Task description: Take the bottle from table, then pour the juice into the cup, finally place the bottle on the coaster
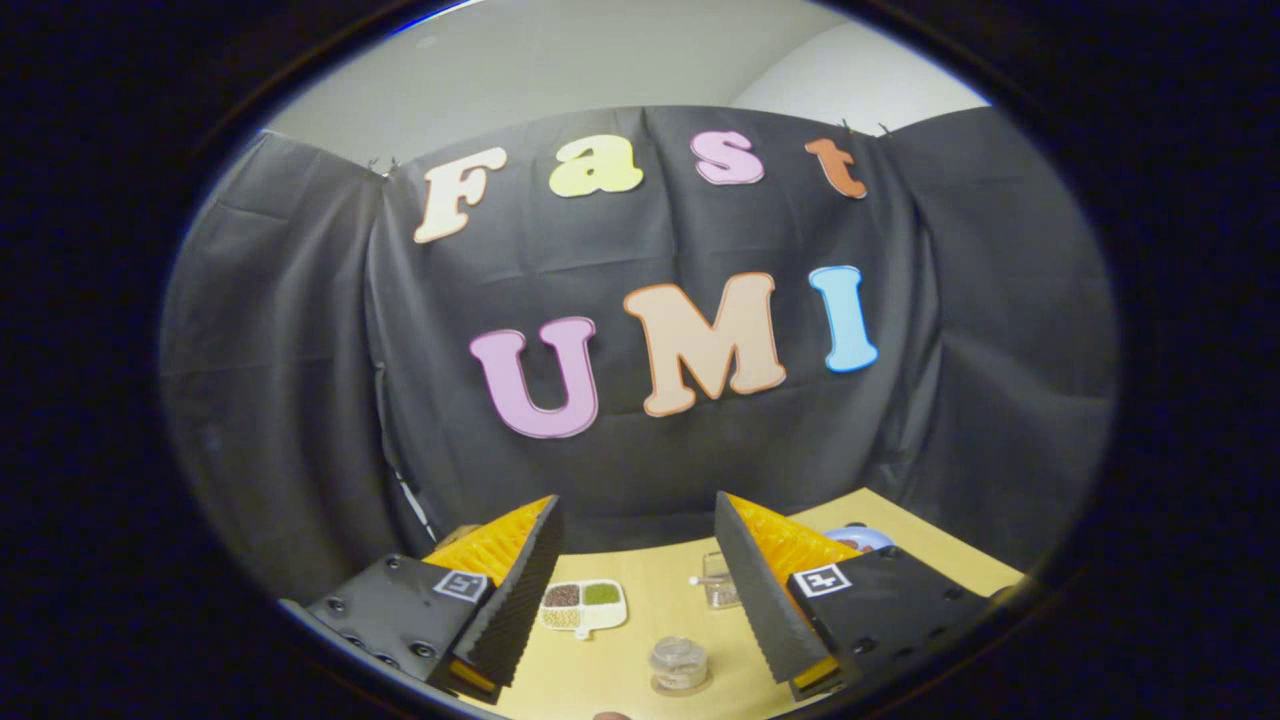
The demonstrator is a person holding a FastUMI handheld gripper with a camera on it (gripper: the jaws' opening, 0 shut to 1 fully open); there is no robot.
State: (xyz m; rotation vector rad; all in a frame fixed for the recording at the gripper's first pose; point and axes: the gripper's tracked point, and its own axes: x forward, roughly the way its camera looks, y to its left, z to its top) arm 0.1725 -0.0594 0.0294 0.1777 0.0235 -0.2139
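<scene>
**A:** Bottle status?

**B:** Bottle (678, 665) not taken yet. My best guess for it is the small clear lidded container standing upright on the bench (645, 610), low between my two fingers. It's too small to be sure it's a bottle and not a jar.

**A:** Tongs?

**B:** Tongs (636, 500) are spread wide with nothing between them. They're raised, pointing more at the booth wall than at the bench.

**A:** Other items?

**B:** All relative to the bottle:
- Clear cup (718, 580) is just beyond it, slightly right, tucked against the inner edge of my right finger. I can't tell whether they touch or what's inside.
- White divided dish (583, 607) with brown and green fills is beyond it to the left, well apart.
- Pale blue round thing (862, 538) is further right, mostly hidden behind the right finger. Could be the coaster, can't confirm.

**A:** Progress?

**B:** I'd call it the very start, with nothing done. Grasp, pour and placing on the coaster are all left. The next move needs the tongs tipped down and brought around the bottle.
</scene>
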